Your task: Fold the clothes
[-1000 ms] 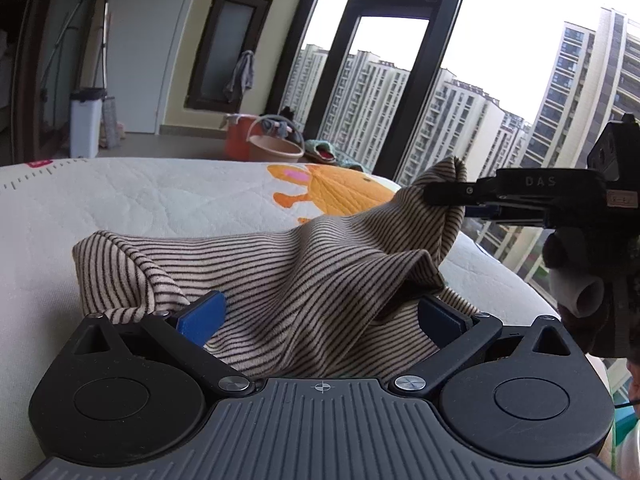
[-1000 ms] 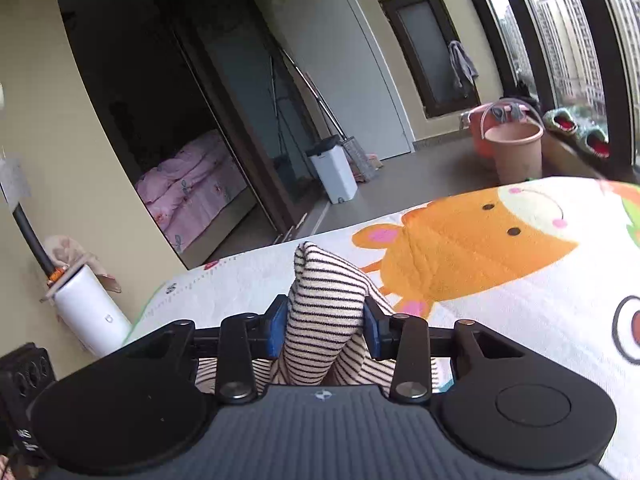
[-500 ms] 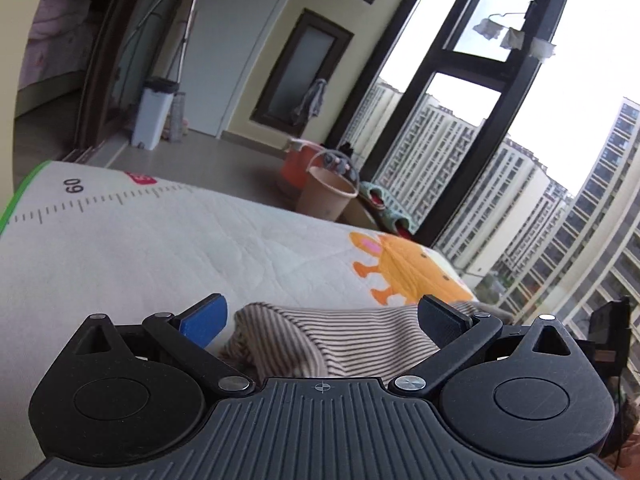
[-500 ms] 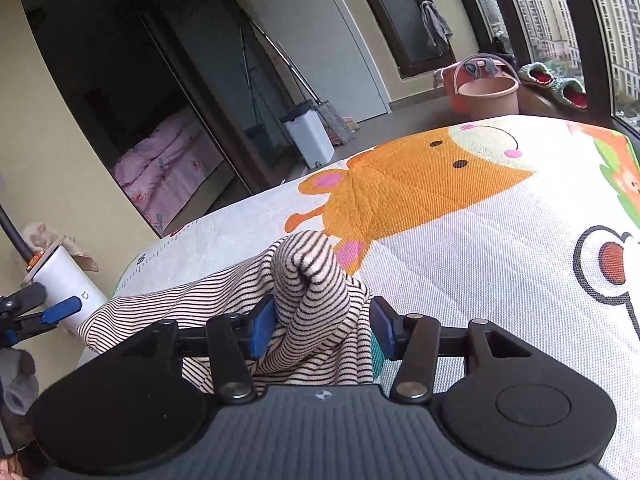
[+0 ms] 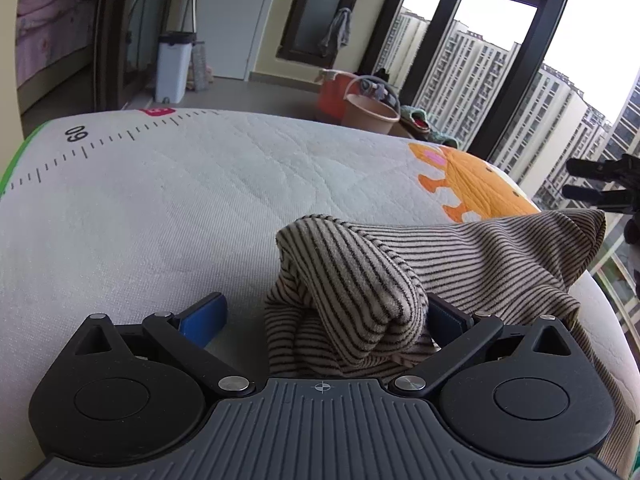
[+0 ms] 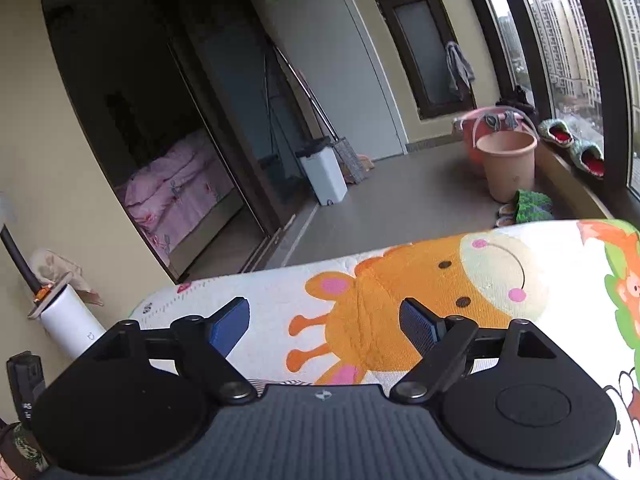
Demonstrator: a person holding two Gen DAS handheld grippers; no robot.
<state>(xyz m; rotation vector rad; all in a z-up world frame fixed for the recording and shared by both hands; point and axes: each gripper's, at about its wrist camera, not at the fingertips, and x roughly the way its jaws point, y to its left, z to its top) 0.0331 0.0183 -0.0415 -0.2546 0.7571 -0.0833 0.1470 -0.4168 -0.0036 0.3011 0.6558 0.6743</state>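
left gripper (image 5: 323,312): fingers spread, striped garment (image 5: 460,264) bunched between them, ungrasped
right gripper (image 6: 324,320): fingers released, empty
surface: giraffe-print mat (image 6: 420,280)

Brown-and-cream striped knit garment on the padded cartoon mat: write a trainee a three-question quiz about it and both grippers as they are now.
1. True or false: the right gripper has its jaws shut on the brown-and-cream striped knit garment.
2. The left gripper is: A) shut on the garment; B) open with a bunched fold of the garment between its jaws; C) out of view.
3. Fill in: the garment lies on the padded mat printed with an orange ____.

Key: 1 false; 2 B; 3 giraffe.
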